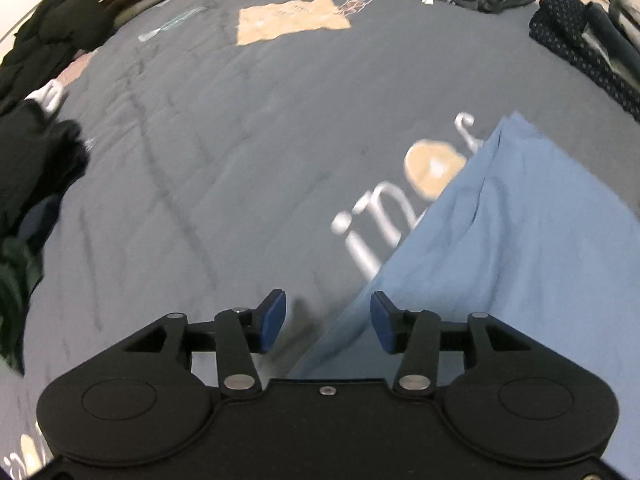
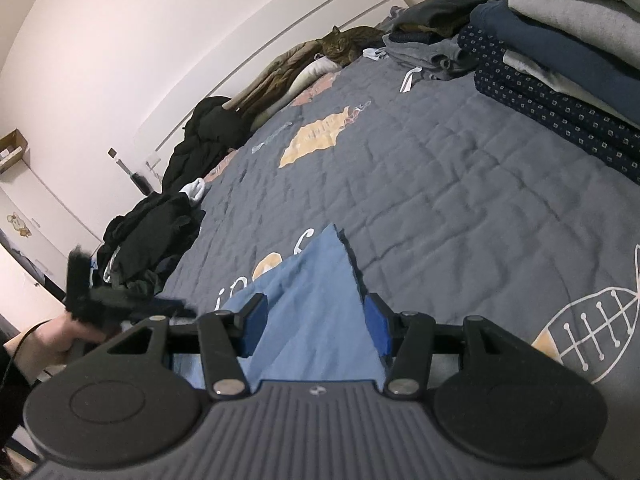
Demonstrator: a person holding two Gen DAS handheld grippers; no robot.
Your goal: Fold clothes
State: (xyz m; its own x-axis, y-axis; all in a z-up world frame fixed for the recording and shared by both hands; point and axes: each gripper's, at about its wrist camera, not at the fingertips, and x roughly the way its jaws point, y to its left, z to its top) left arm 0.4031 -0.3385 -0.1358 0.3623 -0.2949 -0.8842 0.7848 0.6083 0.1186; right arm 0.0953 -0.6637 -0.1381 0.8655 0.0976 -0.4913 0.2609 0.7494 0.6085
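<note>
– How's the left gripper (image 1: 328, 320)?
– Tilted steeply down, jaws parted, nothing pinched between them
– The right gripper (image 2: 314, 326)?
– Angled lower, jaws apart. A hand (image 2: 60, 340) shows at its left

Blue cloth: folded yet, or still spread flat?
Folded at least once, apparently: the blue cloth lies on the bed tapering to a point, with a doubled edge along its right side. How many layers, cannot tell.

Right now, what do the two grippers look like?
The left gripper is all black plastic, with round discs, silver screws and blue pads. The right gripper has a ribbed grey body, black linkages and blue pads too.
</note>
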